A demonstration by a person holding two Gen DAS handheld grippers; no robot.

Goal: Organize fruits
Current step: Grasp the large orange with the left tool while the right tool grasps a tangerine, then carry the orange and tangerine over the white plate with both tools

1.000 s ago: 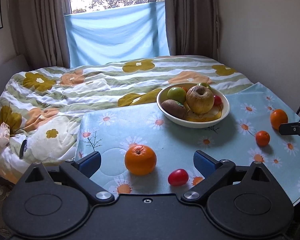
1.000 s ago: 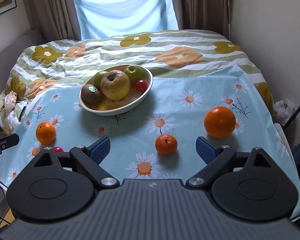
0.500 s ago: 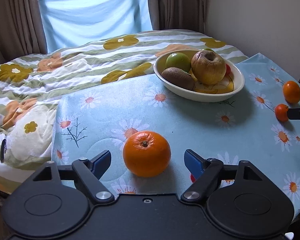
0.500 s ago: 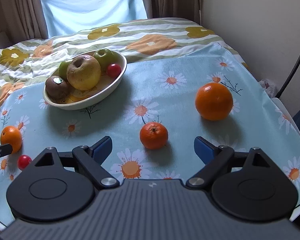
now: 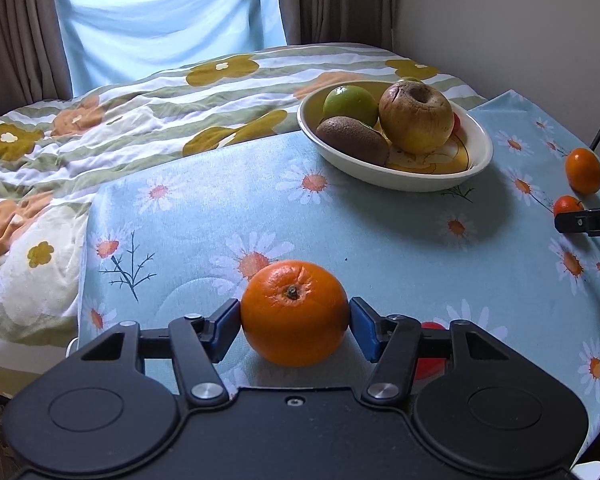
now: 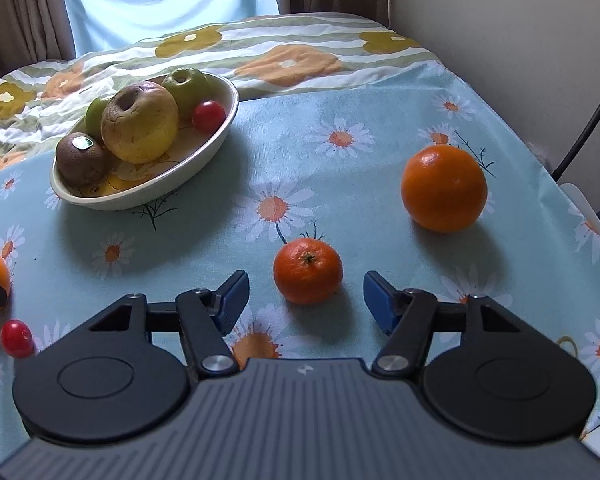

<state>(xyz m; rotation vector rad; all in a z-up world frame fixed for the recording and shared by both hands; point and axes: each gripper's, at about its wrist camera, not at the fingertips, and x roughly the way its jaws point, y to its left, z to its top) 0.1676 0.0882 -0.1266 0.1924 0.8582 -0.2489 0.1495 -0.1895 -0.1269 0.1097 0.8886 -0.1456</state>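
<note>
My left gripper [image 5: 295, 316] is shut on a large orange [image 5: 295, 312] resting on the daisy tablecloth; both blue pads touch its sides. A red cherry tomato [image 5: 431, 354] lies half hidden behind the right finger. My right gripper [image 6: 305, 296] is open, its fingers either side of a small tangerine [image 6: 308, 271] without touching it. A second large orange [image 6: 444, 188] lies further right. The white bowl [image 6: 204, 152] holds apples, a kiwi and a red tomato; it also shows in the left wrist view [image 5: 440, 176].
A flowered quilt [image 5: 100, 120] covers the bed behind and left of the table. The wall and a black cable [image 6: 588, 120] stand at the right. The table's right edge [image 6: 596, 216] is near the large orange. Curtains hang at the back.
My left gripper has moved forward around the large orange and closed on it. My right gripper has moved closer to the small tangerine, which now sits between its open fingers.
</note>
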